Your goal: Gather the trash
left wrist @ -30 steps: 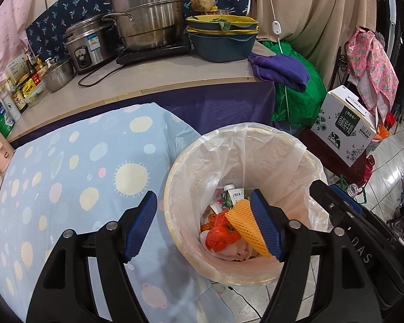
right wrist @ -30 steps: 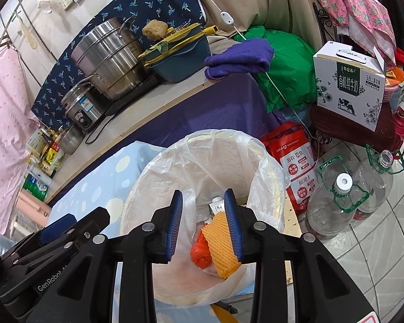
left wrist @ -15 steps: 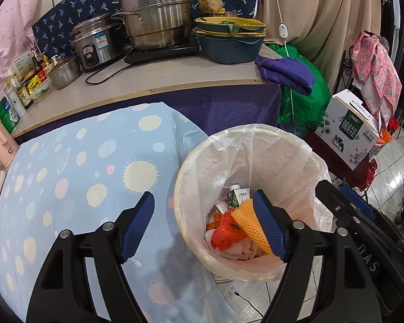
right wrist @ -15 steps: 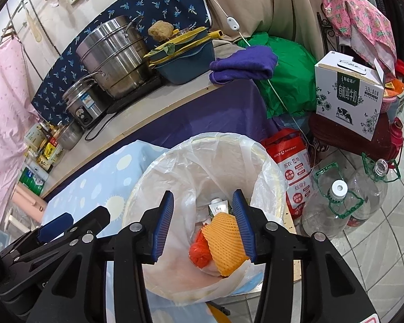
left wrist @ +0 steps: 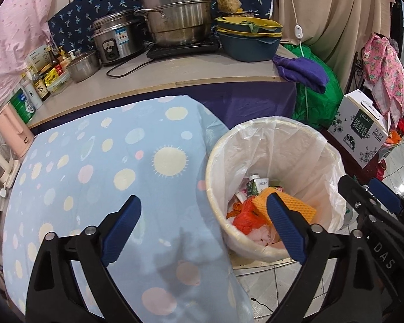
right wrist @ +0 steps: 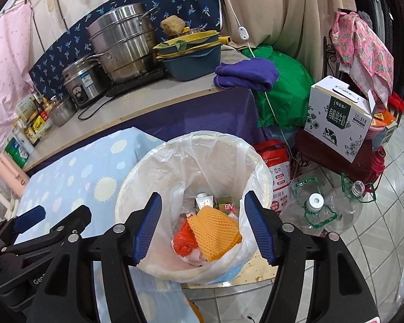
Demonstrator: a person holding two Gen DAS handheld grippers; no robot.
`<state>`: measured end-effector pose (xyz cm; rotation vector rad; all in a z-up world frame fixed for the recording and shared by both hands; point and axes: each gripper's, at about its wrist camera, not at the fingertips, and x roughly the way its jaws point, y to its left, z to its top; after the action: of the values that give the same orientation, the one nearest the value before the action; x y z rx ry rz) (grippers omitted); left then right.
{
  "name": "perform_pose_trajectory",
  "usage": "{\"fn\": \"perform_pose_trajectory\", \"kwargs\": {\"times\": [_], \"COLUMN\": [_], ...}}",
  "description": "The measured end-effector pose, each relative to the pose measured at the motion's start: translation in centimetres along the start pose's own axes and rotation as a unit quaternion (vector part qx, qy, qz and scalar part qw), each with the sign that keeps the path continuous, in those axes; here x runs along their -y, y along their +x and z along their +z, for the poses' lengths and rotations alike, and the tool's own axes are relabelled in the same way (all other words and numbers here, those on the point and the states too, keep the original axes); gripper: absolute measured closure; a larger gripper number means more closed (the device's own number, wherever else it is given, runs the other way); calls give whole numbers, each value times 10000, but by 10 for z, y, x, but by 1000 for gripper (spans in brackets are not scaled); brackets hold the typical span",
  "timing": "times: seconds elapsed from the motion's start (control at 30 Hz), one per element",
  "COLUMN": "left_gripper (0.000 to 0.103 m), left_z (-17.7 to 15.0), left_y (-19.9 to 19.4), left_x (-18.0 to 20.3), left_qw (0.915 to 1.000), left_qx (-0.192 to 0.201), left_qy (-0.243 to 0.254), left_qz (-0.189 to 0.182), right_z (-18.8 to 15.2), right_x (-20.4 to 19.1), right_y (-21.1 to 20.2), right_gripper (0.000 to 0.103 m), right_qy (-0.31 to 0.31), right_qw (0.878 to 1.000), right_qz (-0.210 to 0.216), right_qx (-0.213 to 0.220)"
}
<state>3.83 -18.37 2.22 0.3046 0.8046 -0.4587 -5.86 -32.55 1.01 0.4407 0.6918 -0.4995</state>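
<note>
A round bin lined with a clear plastic bag (left wrist: pixel 274 132) (right wrist: pixel 202 140) stands on the floor beside the bed. Inside lie an orange foam net (right wrist: pixel 212 231) (left wrist: pixel 296 204), a red-orange plastic bag (right wrist: pixel 181 242) (left wrist: pixel 245 218) and small cartons (right wrist: pixel 204 202). My right gripper (right wrist: pixel 203 228) hovers above the bin's mouth, its jaws opening, nothing between them; the net lies loose below. My left gripper (left wrist: pixel 204 228) hangs over the bed's edge and the bin's near rim, jaws opening wide and empty. The right gripper's body (left wrist: pixel 377 196) shows at the left wrist view's right edge.
A blue dotted bedspread (left wrist: pixel 94 175) covers the bed at left. Behind it a counter (left wrist: pixel 175 78) carries steel pots, a rice cooker, basins and bottles. Right of the bin are a red bag (right wrist: pixel 276 167), empty water jugs (right wrist: pixel 323 210), a milk carton box (right wrist: pixel 339 118) and a green sack (right wrist: pixel 282 94).
Both grippers have opened wider and drawn back slightly from the bin. The orange net, seen beside the right fingers before, now lies free in the bin.
</note>
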Motion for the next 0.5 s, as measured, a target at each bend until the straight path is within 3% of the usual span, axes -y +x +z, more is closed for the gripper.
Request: {"fn": "perform_pose_trajectory", "kwargs": {"times": [0.5], "left_gripper": [10], "left_z": [-37], "left_y": [-24], "left_x": [-27], "left_qw": [9989], "left_qx": [-450], "left_qy": [54], "left_qz": [143], "right_z": [-22], "right_x": [-22], "right_y": [-35], "right_gripper": [22], "right_qy": [-466], "right_qw": [9983], "right_qz": [-94], "right_qx": [-325]}}
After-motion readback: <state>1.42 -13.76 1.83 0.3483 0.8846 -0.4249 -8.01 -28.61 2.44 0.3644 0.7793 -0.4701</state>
